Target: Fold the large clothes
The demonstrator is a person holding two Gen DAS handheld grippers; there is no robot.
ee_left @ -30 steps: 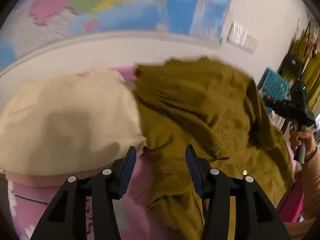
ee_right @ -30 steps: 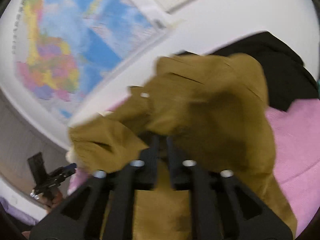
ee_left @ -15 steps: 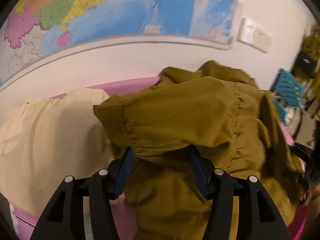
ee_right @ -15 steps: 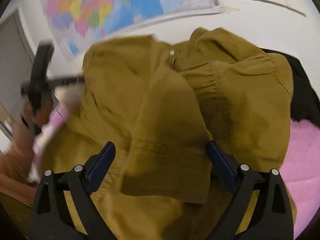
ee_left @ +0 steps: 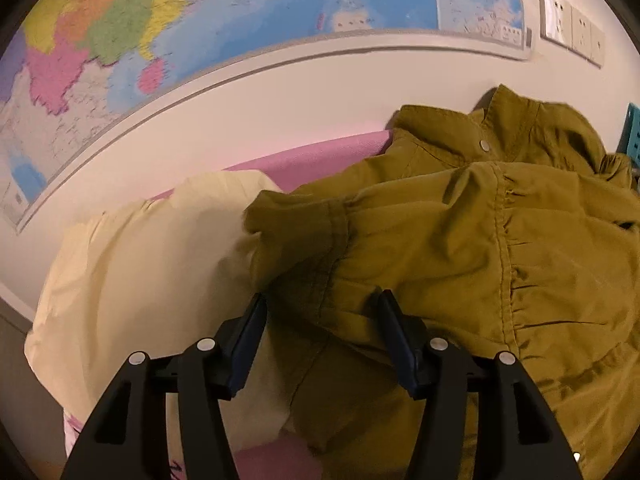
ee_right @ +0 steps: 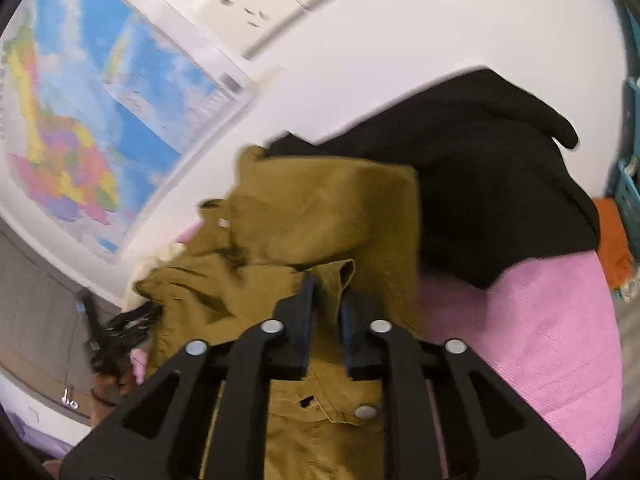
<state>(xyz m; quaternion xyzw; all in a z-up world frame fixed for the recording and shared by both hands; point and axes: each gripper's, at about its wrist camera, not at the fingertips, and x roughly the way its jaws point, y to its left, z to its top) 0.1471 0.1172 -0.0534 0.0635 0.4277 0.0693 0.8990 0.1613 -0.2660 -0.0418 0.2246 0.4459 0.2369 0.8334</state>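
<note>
Right gripper (ee_right: 325,292), tilted down, just closing, clamped on crumpled olive cotton jacket (ee_right: 320,216); left gripper (ee_left: 320,320) half apart around its sleeve (jacket heaped on pink bedspread (ee_right: 540,340)). Beside: cream pillow (ee_left: 132,272), black garment (ee_right: 492,172).

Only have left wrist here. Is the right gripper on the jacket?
Observer: Yes. The right gripper has just been closing its jaws on an edge of the jacket; cloth sits between them.
Operator: Anything past the jacket on that side?
Observer: A black garment lies behind it, against the wall, on the pink cover.
Operator: Further right?
Observer: An orange cloth beside a teal basket.
</note>
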